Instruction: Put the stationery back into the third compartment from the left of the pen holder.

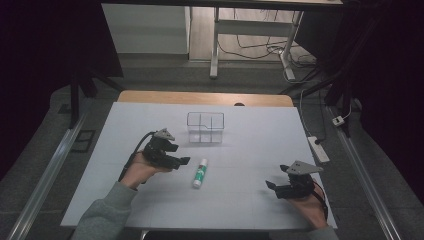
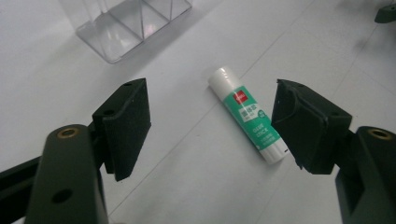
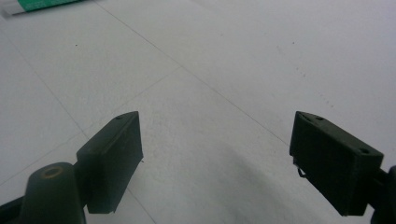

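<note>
One glue stick [image 2: 247,113], white cap, green label, lies flat before your left gripper [image 2: 212,126]; both it and your right gripper [image 3: 215,158] gape wide, empty.

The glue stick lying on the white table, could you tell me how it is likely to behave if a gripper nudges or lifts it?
The glue stick is a smooth cylinder lying on its side, so a sideways nudge would probably roll it. Its plastic shell looks rigid, so the open left gripper should be able to clamp it without crushing it. It is small and probably light, though its glossy surface might slip.

Power strip [image 1: 318,149] beside white table [image 1: 260,200].
</note>
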`<state>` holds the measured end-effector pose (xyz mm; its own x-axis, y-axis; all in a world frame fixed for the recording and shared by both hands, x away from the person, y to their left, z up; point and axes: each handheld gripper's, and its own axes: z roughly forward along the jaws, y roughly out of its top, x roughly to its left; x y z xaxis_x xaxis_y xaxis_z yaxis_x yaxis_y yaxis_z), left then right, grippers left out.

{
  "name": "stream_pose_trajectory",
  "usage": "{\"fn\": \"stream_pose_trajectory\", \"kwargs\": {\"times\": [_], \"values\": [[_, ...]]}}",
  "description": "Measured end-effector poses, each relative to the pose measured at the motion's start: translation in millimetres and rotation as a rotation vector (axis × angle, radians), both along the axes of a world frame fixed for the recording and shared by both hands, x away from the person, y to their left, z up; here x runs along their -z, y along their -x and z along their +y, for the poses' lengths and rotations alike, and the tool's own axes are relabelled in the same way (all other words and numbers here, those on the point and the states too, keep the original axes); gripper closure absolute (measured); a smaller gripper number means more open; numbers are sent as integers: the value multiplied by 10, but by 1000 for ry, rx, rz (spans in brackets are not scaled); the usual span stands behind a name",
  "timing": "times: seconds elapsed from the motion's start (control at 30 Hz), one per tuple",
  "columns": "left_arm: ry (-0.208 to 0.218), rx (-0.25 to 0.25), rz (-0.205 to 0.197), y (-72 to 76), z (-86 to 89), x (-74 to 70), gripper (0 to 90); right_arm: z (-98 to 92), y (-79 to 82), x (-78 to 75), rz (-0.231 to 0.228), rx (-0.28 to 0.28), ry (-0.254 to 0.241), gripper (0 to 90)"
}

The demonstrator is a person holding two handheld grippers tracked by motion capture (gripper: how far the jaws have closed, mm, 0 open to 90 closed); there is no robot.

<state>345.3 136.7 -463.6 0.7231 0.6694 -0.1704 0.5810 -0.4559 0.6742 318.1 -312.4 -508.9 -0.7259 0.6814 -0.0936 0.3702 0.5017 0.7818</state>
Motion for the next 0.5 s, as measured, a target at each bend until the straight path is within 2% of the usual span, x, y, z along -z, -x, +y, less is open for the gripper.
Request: {"fn": "stream_pose_trajectory", "kwargs": {"times": [0.27, 0.5], "values": [[-37, 25, 6, 53, -120, 24, 286, 4, 17, -10, -3, -9, -2, 167], [-37, 25, 23, 37, -203, 42, 297, 4, 25, -15, -9, -3, 8, 168]]}}
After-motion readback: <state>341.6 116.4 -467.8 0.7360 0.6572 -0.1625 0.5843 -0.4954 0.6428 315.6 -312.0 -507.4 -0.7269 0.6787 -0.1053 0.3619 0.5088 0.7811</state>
